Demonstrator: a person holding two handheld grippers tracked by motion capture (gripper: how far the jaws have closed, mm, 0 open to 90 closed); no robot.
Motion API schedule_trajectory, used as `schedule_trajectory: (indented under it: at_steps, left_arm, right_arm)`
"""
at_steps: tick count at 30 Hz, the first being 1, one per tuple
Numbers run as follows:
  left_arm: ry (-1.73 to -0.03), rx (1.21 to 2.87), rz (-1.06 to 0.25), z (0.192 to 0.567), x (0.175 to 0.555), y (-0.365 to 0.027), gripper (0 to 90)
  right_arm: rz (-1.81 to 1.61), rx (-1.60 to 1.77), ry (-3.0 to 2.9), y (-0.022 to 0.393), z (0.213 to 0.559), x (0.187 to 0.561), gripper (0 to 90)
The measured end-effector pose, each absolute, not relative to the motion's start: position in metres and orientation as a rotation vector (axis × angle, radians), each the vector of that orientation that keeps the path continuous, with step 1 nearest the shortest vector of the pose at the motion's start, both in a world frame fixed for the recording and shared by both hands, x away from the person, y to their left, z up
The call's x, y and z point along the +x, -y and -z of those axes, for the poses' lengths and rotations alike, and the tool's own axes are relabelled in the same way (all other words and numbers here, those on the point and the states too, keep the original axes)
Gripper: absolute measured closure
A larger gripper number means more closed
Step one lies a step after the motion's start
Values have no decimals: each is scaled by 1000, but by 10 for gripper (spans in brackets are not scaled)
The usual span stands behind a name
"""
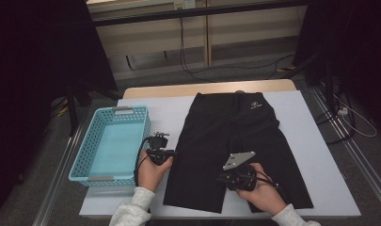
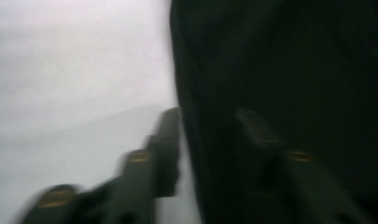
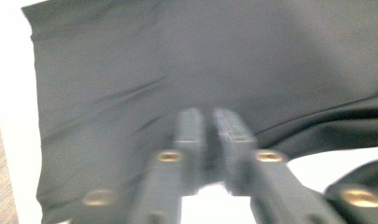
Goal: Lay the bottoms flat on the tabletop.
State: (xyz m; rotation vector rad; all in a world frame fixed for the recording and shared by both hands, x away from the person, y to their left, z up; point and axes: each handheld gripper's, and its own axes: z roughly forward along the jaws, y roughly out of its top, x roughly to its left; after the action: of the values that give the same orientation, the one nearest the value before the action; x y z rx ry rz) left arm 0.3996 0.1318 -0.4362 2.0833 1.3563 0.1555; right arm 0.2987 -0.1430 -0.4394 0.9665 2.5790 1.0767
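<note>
A pair of black shorts [image 1: 228,146] lies flat on the white-covered desk [image 1: 315,155], waistband at the far side and the two legs reaching toward the person; a small pale logo sits near the waistband. To the left of the shorts, well apart from them, a light blue plastic basket [image 1: 87,153] rests at the desk's left edge.

The left hand-held gripper [image 1: 161,141] sits at the outer edge of the left leg of the shorts, held in the person's left hand [image 1: 150,172], with a cable looping from it; in the left gripper view its jaws stand partly apart, one over the white desk [image 2: 74,84] just beside the hem line and the other over the black fabric [image 2: 289,70], so the cloth's edge runs between them; the picture is blurred, and the pads do not appear to press on the cloth.

The right hand-held gripper [image 1: 226,179] lies low over the right leg, in the person's right hand [image 1: 263,188], a grey three-cornered plate on top of it; in the right gripper view its two jaws stand close together with only a narrow gap, their tips over the dark fabric [image 3: 177,60] near a crease; whether any cloth is pinched between them I cannot tell.

Pale sleeves enter from the bottom edge of the high view.
</note>
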Motion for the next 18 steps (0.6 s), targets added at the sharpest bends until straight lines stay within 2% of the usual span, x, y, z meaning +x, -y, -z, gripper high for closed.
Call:
schedule_trajectory:
  at_steps: [1, 2, 4, 5, 6, 7, 8, 9, 11, 18]
  left_arm:
    - [-1347, 2085, -149, 435, 400, -132, 552]
    - [-1335, 2085, -149, 434, 400, -133, 474]
    - [-1290, 2090, -196, 432, 399, -133, 354]
    - [-1280, 2088, -187, 430, 398, -133, 324]
    - [-1280, 2088, -187, 430, 398, -133, 291]
    - [-1262, 2089, -174, 427, 396, -133, 252]
    - [-1262, 2089, -174, 427, 396, -133, 227]
    - [-1249, 2091, -185, 426, 395, -133, 227]
    - [-1215, 2106, -179, 425, 393, -135, 191]
    - [-1185, 2107, -170, 427, 391, -139, 159]
  right_arm:
    - [-1077, 967, -2579, 143, 439, 299, 748]
    - [-1100, 999, -2515, 150, 434, 303, 626]
    - [-1116, 1026, -2453, 159, 430, 307, 562]
    - [-1124, 1047, -2427, 163, 428, 310, 511]
    - [-1124, 1047, -2427, 163, 428, 310, 511]
    - [-1153, 1086, -2391, 169, 427, 314, 447]
    - [-1157, 1098, -2374, 171, 426, 315, 421]
    - [-1157, 1098, -2374, 171, 426, 315, 421]
    - [-1156, 1118, -2354, 175, 425, 318, 361]
    - [-1136, 1186, -2271, 197, 420, 317, 306]
